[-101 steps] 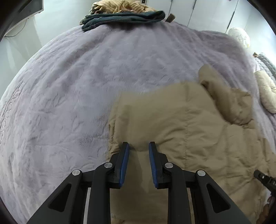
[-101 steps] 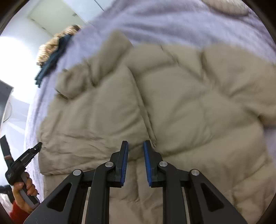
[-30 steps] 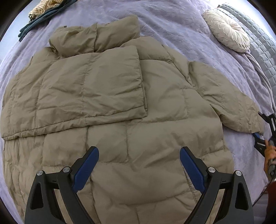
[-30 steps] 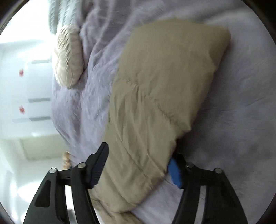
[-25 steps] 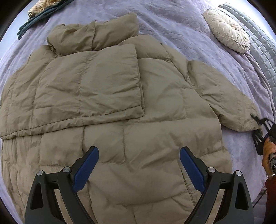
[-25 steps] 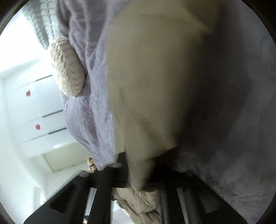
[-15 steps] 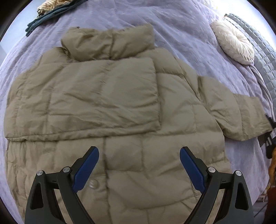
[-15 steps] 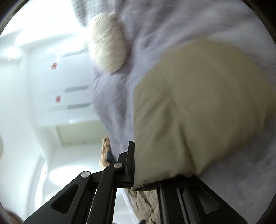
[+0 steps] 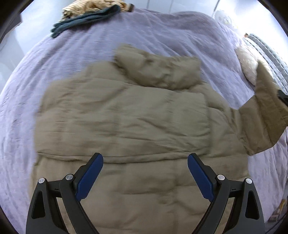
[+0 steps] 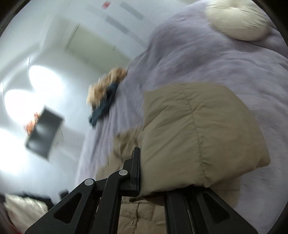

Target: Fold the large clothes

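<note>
1. Left tongs (image 9: 144, 171): spread wide, blue pads (image 9: 89, 177) bare, nothing between them. They hang over the lower body of the jacket (image 9: 126, 126).
2. Right tongs (image 10: 153, 172): clamped narrow on the sleeve cuff (image 10: 198, 129). Only the left finger (image 10: 135, 167) shows plainly; the other is hidden behind the fabric.
3. Sleeve, left wrist view: raised off the bed at the far right (image 9: 264, 115), cuff end up, the rest running down into the jacket's shoulder.
4. Jacket: tan, quilted, puffy. Lies flat on the bed, collar (image 9: 158, 70) pointing away from the left tongs. One sleeve already folded across the chest. A snap button (image 10: 132, 222) shows near the hem in the right wrist view.
5. Bed: lavender textured bedspread (image 9: 54, 72) beneath everything.
6. Far edge of bed: pile of dark teal and tan striped clothes (image 9: 86, 16), well apart from the jacket.
7. Cream round cushion (image 10: 237, 19) near the head of the bed.
8. Writing: two small red marks on the white wall panels (image 10: 107, 4), too blurred to read. No legible brand or label.
</note>
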Demonstrator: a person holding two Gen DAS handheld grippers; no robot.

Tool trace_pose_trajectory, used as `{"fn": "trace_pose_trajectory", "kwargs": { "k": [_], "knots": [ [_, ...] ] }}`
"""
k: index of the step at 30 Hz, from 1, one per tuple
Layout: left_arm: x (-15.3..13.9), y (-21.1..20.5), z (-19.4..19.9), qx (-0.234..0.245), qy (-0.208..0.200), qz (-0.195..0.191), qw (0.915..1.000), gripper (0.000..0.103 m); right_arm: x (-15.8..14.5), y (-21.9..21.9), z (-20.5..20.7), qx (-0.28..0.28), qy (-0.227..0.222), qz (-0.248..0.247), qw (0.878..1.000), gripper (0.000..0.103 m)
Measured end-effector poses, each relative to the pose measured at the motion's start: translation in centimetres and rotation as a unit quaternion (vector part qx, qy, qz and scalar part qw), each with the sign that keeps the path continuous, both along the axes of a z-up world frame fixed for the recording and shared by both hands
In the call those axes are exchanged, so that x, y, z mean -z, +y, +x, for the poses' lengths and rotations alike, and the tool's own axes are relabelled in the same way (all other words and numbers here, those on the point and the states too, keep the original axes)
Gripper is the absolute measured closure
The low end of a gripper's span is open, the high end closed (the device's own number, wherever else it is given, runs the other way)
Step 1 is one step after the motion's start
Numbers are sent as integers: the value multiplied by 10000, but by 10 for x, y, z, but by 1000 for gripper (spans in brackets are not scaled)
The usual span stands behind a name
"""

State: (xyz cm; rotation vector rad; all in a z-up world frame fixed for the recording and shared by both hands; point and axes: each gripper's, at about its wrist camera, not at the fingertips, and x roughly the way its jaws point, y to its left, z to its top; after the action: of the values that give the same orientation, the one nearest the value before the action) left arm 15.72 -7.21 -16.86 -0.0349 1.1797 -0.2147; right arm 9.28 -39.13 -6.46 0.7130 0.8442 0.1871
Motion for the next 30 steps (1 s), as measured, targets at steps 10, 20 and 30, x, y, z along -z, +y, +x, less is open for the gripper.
{"fn": "trace_pose_trajectory", "kwargs": {
  "k": [10, 20, 30],
  "knots": [
    [11, 91, -2, -577, -49, 163, 9982, 8, 106, 131, 39, -576, 1280, -585, 9884, 94],
    [26, 109, -2, -582, 94, -45, 9982, 8, 126, 132, -1, -77, 1624, -61, 9867, 28],
    [12, 107, 16, -379, -134, -458, 9981, 8, 85, 76, -29, 1256, 1325, -283, 9828, 76]
  ]
}}
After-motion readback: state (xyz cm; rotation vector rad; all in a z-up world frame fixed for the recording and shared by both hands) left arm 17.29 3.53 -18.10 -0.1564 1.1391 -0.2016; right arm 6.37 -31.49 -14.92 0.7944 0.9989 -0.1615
